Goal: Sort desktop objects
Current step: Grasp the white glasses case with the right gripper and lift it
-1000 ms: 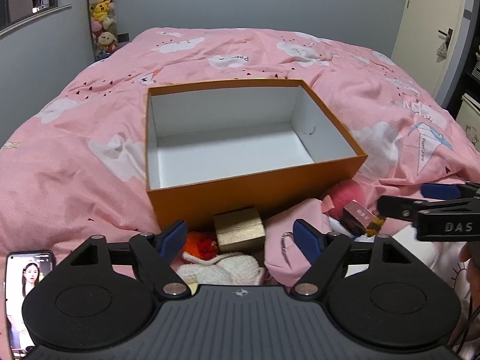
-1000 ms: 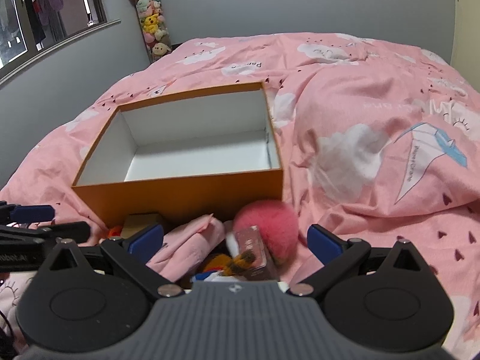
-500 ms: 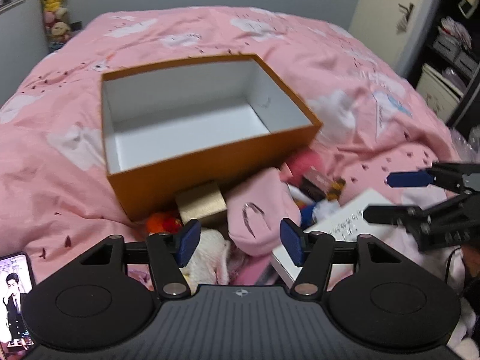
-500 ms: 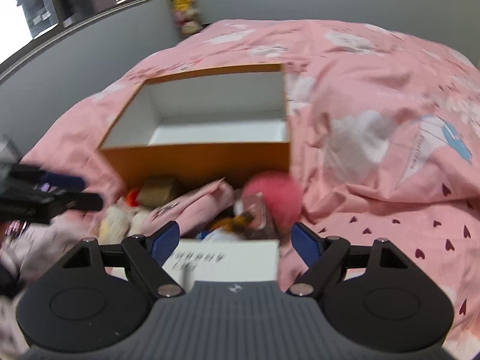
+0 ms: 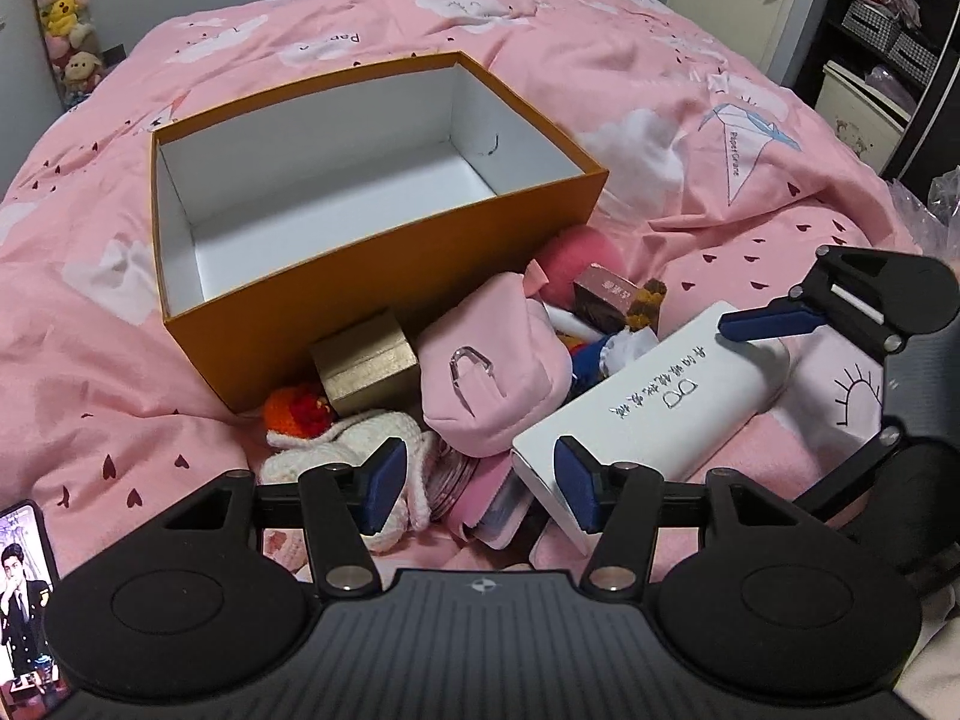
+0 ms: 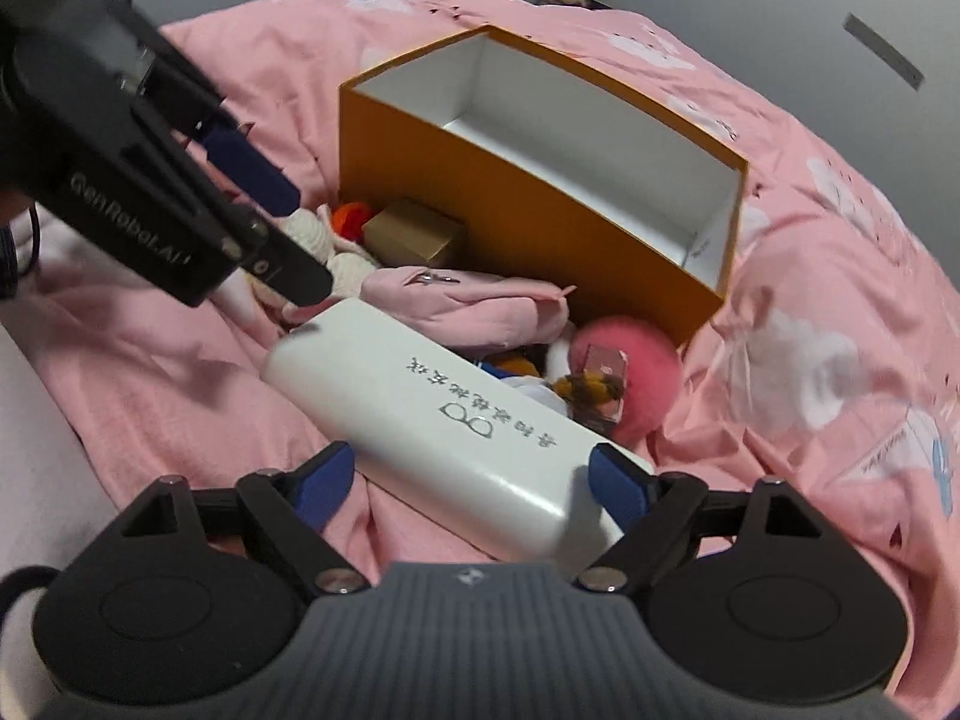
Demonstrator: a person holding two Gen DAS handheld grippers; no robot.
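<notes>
Bed scene, both wrist views. My right gripper (image 6: 471, 477) stands with its blue pads wide apart, one on either side of the near end of the white glasses case (image 6: 444, 414); the right pad lies against the case's edge, the left pad is clear of it, so nothing is clamped. The case lies flat and slantwise on the pink duvet (image 6: 840, 276), its printed top face upward, its far end reaching toward the pile of small things.

My left gripper (image 5: 480, 483) is likewise open, its pads hovering over the near edge of that pile: the left pad above the cream knitted toy (image 5: 336, 444), the right pad just over the case's near corner (image 5: 636, 414). In the left view my right gripper (image 5: 774, 324) enters from the right, with one blue finger resting at the case's far end.

The orange box (image 5: 384, 300), white inside and holding nothing, sits on the duvet beyond the pile. Against its near wall lie a gold box (image 5: 366, 360), an orange knitted ball (image 5: 297, 411), a pink pouch (image 5: 492, 378) with a clear loop, a pink pompom (image 5: 579, 252) and a small rose-coloured carton (image 5: 603, 294). The pouch touches the case's long side. A phone (image 5: 24, 594) with a lit screen lies at the lower left edge of the duvet.
</notes>
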